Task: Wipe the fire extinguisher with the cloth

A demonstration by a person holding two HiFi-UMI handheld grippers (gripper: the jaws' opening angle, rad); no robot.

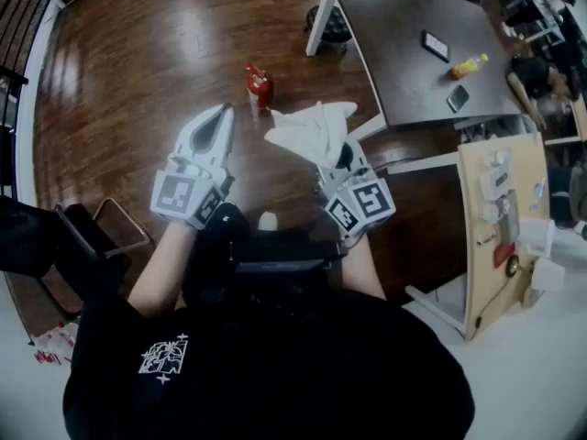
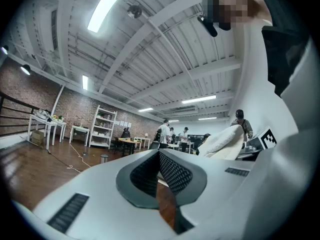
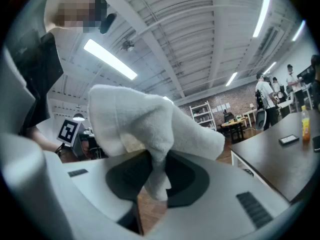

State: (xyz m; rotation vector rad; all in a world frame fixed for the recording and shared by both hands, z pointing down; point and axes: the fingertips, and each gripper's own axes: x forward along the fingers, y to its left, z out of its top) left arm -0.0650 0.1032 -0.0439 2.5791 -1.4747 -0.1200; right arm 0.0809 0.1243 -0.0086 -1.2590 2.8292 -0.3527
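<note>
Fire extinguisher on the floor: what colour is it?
The fire extinguisher is red; the head view shows it best.

12 o'clock: floor (image 1: 138, 81) lying open up to fire extinguisher (image 1: 260, 85) | 2 o'clock: bench (image 1: 385, 35) edge and leg crowding in | 9 o'clock: chair (image 1: 83, 236) blocking

Red fire extinguisher (image 1: 260, 86) upright on the floor (image 1: 138, 81); white cloth (image 1: 310, 128) pinched in right hand-held gripper (image 3: 156, 176).
</note>
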